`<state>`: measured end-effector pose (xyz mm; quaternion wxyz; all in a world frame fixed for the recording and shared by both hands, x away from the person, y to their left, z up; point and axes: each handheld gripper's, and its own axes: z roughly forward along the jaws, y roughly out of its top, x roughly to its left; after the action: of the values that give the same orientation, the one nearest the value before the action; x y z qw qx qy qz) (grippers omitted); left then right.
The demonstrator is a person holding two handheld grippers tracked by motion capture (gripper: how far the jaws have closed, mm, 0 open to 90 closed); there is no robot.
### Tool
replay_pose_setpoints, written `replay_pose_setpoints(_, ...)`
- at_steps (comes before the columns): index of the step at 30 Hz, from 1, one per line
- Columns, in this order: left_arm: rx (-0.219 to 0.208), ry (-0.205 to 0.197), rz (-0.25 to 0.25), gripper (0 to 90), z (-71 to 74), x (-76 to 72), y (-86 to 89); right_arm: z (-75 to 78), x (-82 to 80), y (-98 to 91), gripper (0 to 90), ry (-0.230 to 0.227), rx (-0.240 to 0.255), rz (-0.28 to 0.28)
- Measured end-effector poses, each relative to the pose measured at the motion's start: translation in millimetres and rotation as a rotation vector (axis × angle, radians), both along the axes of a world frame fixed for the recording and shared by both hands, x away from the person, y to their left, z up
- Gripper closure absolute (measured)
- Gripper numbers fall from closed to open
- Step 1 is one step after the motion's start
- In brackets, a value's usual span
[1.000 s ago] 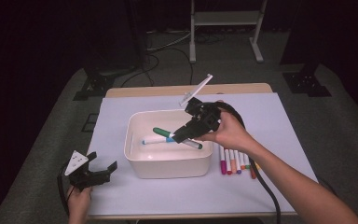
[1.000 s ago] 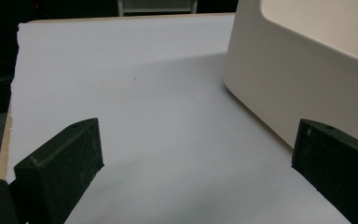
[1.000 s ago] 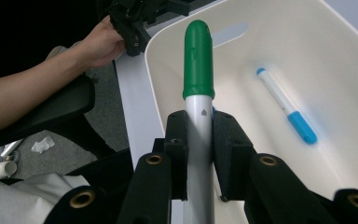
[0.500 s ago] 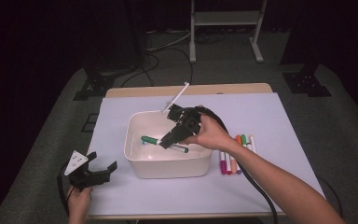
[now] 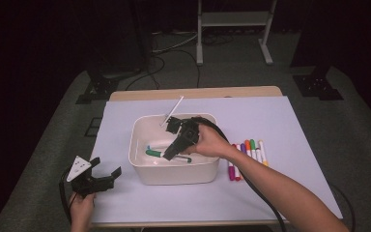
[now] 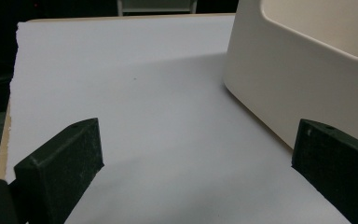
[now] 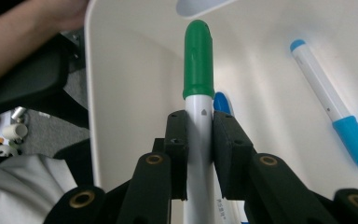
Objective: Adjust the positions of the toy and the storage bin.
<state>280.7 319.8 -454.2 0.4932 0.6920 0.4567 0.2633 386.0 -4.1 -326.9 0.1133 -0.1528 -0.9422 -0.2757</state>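
Two tools in play: the right tool (image 7: 199, 135) is clamped tight on a green-capped marker (image 7: 198, 60), dipped inside the white bin (image 5: 174, 174) mid-bench beside a blue-capped marker (image 7: 331, 112), while the left tool (image 5: 92, 178) sits at the bench's near-left corner, jaws spread wide and gripping nothing.

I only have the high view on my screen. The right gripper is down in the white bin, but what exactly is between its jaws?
Observer: The right gripper is shut on a green-capped marker, gripped on its white barrel below the cap.
Operator: Anything else in the bin?
Observer: A blue-capped marker lies on the floor of the bin, apart from the held one.
Operator: And the left gripper?
Observer: The left gripper is open over bare sheet, beside the bin's outer wall, with nothing between its jaws.
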Motion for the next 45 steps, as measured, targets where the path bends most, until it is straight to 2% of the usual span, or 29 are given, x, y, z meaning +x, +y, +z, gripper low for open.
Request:
replay_pose_setpoints(15, -0.001, 0.000, 0.000, 0.6, 0.1, 0.0, 0.4, -22.2, 0.3, 17.4, 75.0, 0.016, -0.106, 0.048)
replay_pose_setpoints(19, -0.001, 0.000, 0.000, 0.6, 0.1, 0.0, 0.5, -24.3, -0.5, 19.1, 70.0, 0.016, -0.122, 0.052)
replay_pose_setpoints(26, -0.002, 0.000, 0.000, 0.5, 0.1, 0.0, 0.5, -11.1, -2.2, 9.0, 67.8, -0.010, -0.083, 0.026)
replay_pose_setpoints(32, 0.003, -0.001, -0.001, 0.6, 0.2, -0.3, 0.2, 12.5, -7.7, -10.4, 63.1, -0.041, -0.007, -0.003)
replay_pose_setpoints(38, 0.004, 0.001, 0.000, 0.6, 0.3, -0.4, 0.1, 36.4, -16.5, -39.3, 58.1, -0.076, 0.057, -0.050)
replay_pose_setpoints(45, 0.006, -0.003, 0.000, 0.6, 0.3, -0.8, -0.3, 54.1, -24.8, -80.5, 52.9, -0.120, 0.110, -0.120)
